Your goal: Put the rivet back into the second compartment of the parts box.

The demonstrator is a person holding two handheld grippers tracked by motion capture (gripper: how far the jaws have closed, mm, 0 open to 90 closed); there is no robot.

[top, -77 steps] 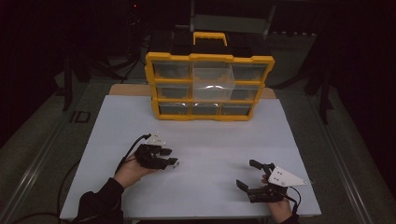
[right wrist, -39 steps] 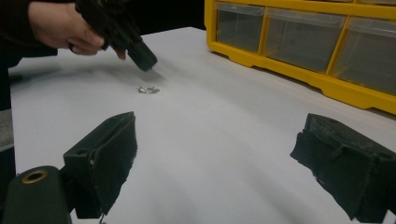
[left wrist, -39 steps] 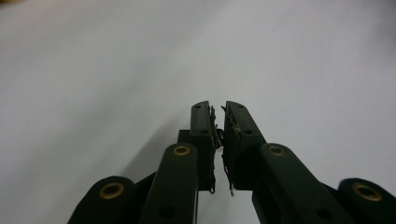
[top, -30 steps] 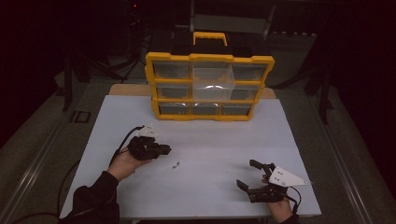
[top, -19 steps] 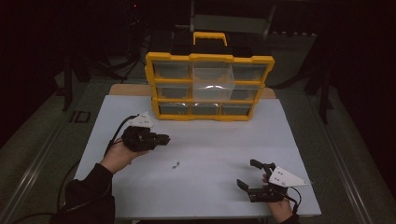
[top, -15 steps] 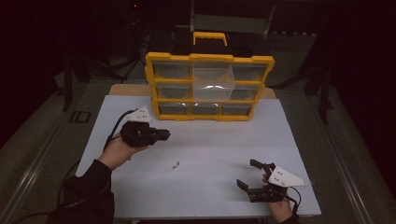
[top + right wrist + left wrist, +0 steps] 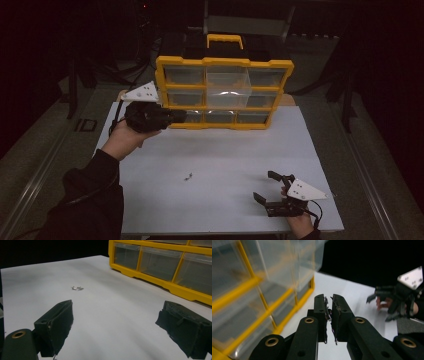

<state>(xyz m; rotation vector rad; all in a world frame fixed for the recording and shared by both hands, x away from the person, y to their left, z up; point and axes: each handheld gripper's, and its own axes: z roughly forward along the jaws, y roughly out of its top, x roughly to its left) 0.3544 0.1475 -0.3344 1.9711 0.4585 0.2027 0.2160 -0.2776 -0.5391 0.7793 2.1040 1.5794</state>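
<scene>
Dark room, white table (image 7: 225, 165). We see organizer (image 7: 223, 92) at 12 o'clock, stiff, light; take drawer fronts. Left gripper (image 7: 329, 312) jaws together, empty, at its lower-left drawer. Right gripper (image 7: 272, 192) jaws apart, 5 o'clock. Tiny screws (image 7: 188, 176) mid-table.

Glossy clear plastic drawers (image 7: 228, 82) in yellow plastic frame (image 7: 224, 62); matt white tabletop (image 7: 225, 165); small, seemingly metal bits (image 7: 77, 288).

Dark lab: white table (image 7: 225, 165), yellow drawer organizer (image 7: 224, 92)
</scene>
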